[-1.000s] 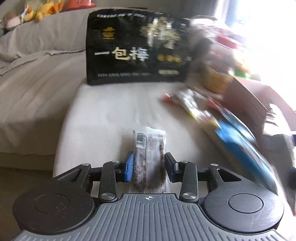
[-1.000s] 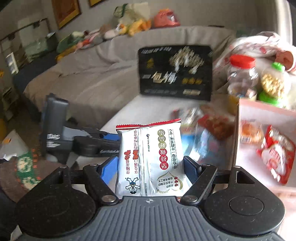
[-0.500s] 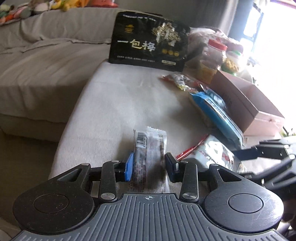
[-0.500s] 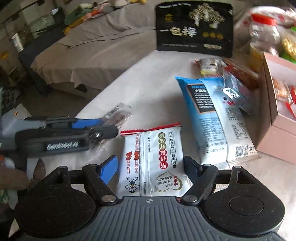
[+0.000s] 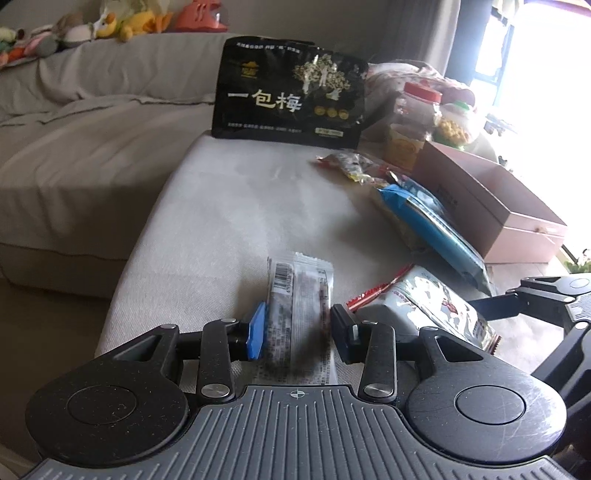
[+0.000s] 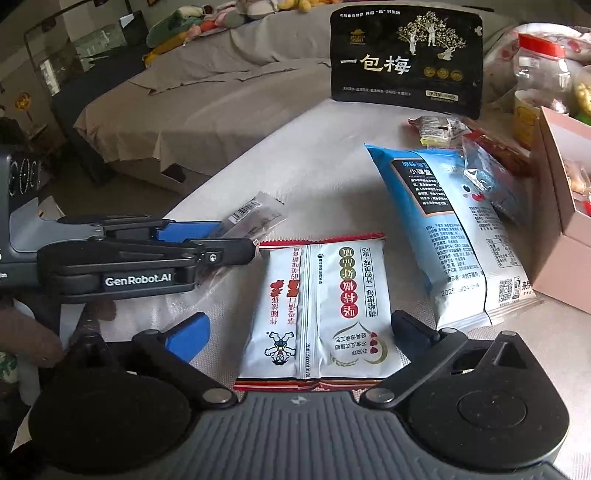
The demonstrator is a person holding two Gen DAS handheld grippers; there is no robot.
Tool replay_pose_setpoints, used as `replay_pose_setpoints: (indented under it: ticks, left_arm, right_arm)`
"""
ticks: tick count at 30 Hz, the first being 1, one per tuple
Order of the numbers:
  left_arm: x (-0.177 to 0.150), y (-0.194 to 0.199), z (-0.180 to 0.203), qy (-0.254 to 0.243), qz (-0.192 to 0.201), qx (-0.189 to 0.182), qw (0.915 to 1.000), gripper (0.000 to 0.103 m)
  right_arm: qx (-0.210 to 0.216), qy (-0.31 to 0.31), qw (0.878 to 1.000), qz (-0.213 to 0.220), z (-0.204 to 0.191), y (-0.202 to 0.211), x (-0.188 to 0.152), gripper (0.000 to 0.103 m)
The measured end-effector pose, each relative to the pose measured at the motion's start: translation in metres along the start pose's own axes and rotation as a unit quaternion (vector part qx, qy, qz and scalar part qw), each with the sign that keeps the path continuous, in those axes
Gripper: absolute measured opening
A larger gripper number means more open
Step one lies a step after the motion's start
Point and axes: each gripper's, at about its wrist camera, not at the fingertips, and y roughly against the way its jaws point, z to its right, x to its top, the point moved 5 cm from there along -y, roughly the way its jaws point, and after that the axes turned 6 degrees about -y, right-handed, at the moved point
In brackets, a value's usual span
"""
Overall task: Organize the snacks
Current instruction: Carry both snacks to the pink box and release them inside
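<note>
The left claw (image 5: 297, 328) pinches a small clear-wrapped snack bar (image 5: 300, 291) between its blue pad and its black pad; the bar's far end, with a barcode, lies low over the pale cushioned surface (image 5: 229, 206). The right claw (image 6: 301, 332) stands spread, its two fingers clear of the white snack packet (image 6: 319, 310) that lies flat on the cushion between them, red-edged and printed in red and green. In the right wrist view the left claw (image 6: 236, 240) reaches in from the left with the bar (image 6: 255, 218) in its tips, just beside the packet's top left corner.

Beyond the white packet lies one large blue-and-white bag (image 6: 454, 229), with a darker small packet (image 6: 487, 181) resting on its upper right part. Past that, a few little wrapped snacks (image 6: 439, 127) lie in a loose heap. One tall black bag (image 6: 406, 57) with gold print stands upright at the far edge. At the right is one pink box (image 6: 561, 236), open, with snacks inside that are too cut off to count. Behind it stand a red-lidded clear jar (image 5: 419, 110) and a jar of yellow pieces (image 5: 456, 125). A row of plush toys (image 5: 74, 31) sits on the grey sofa (image 5: 92, 122) in the background.
</note>
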Motion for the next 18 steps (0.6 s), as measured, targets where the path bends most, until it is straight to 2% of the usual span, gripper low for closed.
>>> replay_pose_setpoints:
  ticks: [5, 9, 10, 12, 15, 18]
  left_arm:
    - [0.000, 0.003, -0.013, 0.044, 0.007, -0.028, 0.9986, 0.041]
    - [-0.002, 0.006, -0.015, 0.057, 0.009, -0.031, 0.9979, 0.041]
    - [-0.002, 0.006, -0.014, 0.057, 0.009, -0.031, 0.9979, 0.040]
    - [-0.002, 0.008, -0.014, 0.060, 0.007, -0.031, 0.9977, 0.040]
    - [-0.002, 0.013, -0.014, 0.069, 0.004, -0.029, 0.9972, 0.040]
    - [0.000, 0.023, -0.009, 0.065, 0.012, -0.031, 0.9973, 0.040]
  right_arm:
    - [-0.012, 0.038, 0.999, -0.017, -0.006, -0.005, 0.004, 0.103]
    - [-0.030, 0.049, 0.998, -0.012, -0.010, -0.012, 0.008, 0.102]
    - [-0.036, 0.049, 0.998, -0.010, -0.011, -0.013, 0.009, 0.100]
    - [-0.042, 0.062, 0.997, -0.005, -0.016, -0.011, 0.009, 0.077]
    - [-0.020, 0.074, 0.997, -0.010, -0.021, 0.000, 0.008, 0.077]
    - [-0.006, 0.074, 0.997, 0.003, -0.022, 0.021, 0.007, 0.077]
